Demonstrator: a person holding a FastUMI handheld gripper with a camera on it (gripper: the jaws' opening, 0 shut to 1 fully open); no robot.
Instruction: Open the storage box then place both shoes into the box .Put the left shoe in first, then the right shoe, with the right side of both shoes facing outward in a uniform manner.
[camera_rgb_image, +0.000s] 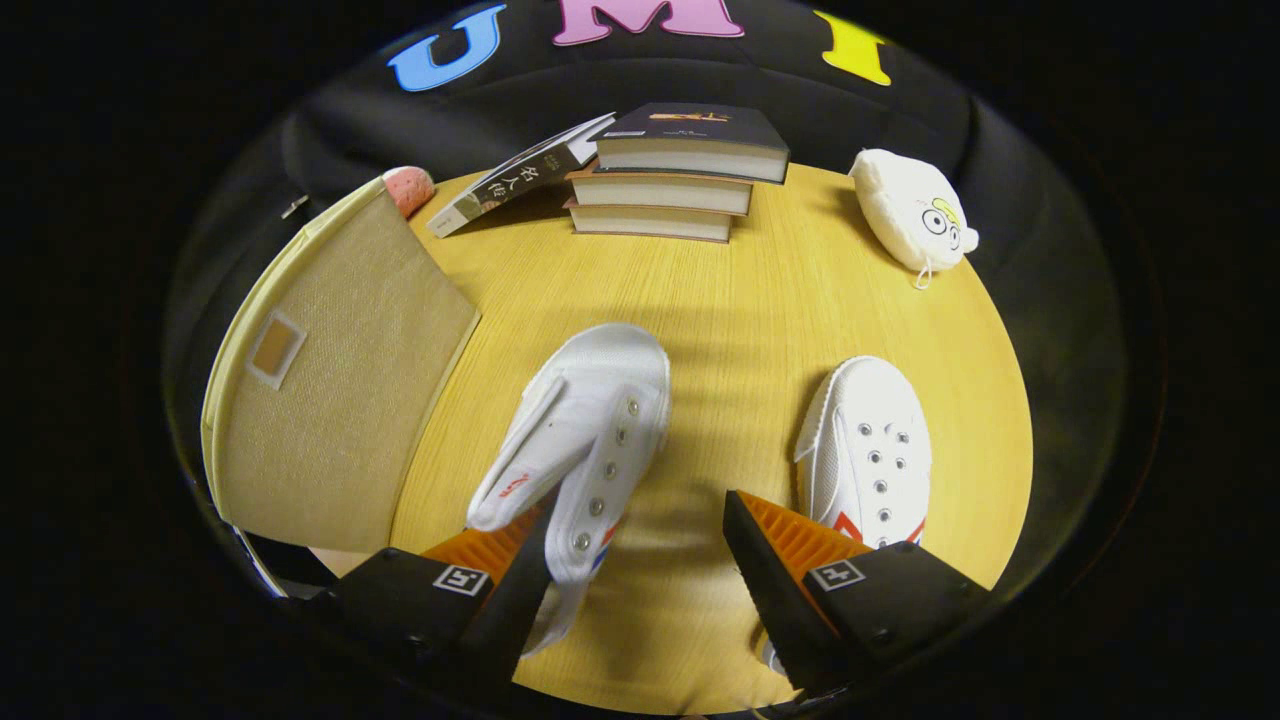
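**Tool wide open over the shoes, box lid still down**

Here's the round wooden worktop. Biggest item on it, the beige fabric storage box at nine o'clock, lid closed, and a pink thing peeks out behind its far corner. At twelve o'clock, a stack of books, with another book leaning against its left side. A white plush toy sits at two o'clock. Now the two white shoes: the left-hand shoe lies tilted, its heel end over the left finger; the right-hand shoe lies just beyond the right finger. The tool is spread apart, gripping nothing, bare wood between its fingers.
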